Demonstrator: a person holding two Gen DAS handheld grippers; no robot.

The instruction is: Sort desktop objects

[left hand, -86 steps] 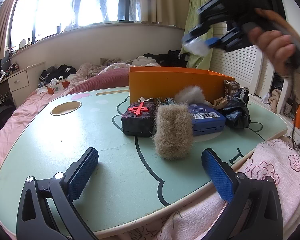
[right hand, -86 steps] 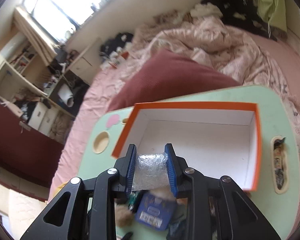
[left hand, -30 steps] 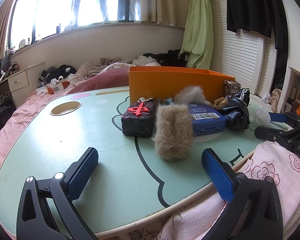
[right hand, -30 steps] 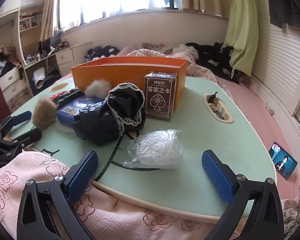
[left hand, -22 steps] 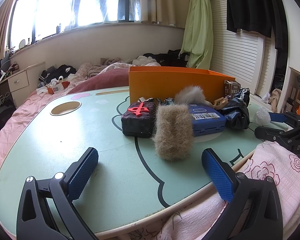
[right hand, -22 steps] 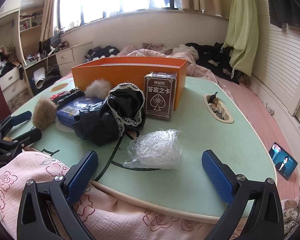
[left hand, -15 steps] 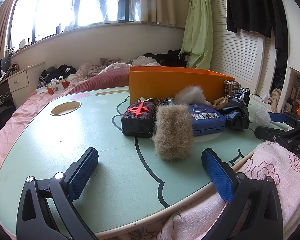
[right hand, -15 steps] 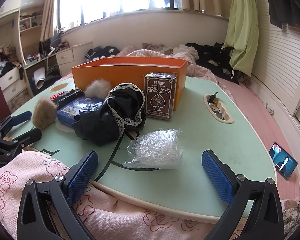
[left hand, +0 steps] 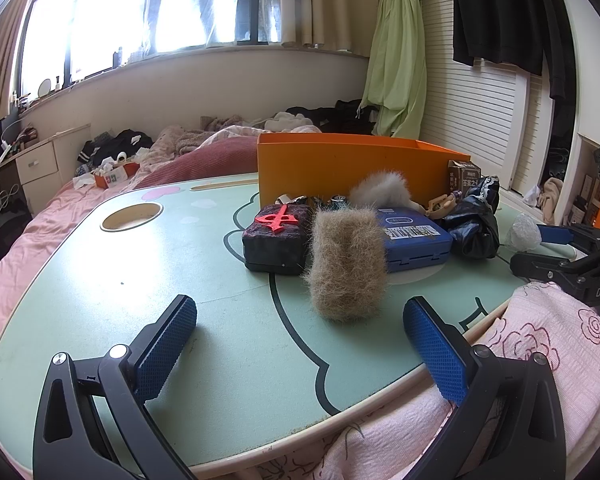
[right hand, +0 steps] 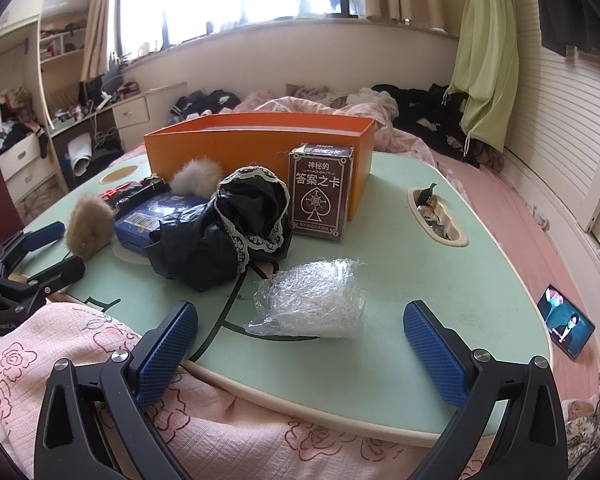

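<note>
A clear plastic-wrap ball [right hand: 312, 300] lies on the green table [right hand: 440, 280] just beyond my open, empty right gripper [right hand: 300, 340]. Behind it are a black lace-trimmed cloth [right hand: 224, 228], a brown card box [right hand: 320, 196], a blue box [right hand: 152, 216], a grey pompom [right hand: 198, 178] and an orange box [right hand: 260, 148]. My left gripper [left hand: 300, 344] is open and empty, resting near the table's front edge before a tan furry block [left hand: 346, 264], a dark case with a red emblem [left hand: 278, 240] and the blue box [left hand: 412, 240].
A round cup hole [left hand: 132, 216] sits at the table's left; an oval slot with small items [right hand: 436, 216] at the right. A pink floral blanket [right hand: 80, 344] lies under the near edge. A phone [right hand: 566, 320] lies on the bed at right.
Compared with 2.9 s ago, my right gripper has come down from above the orange box and let go of the plastic-wrap ball, which now lies on the table. Nothing moved in the last second.
</note>
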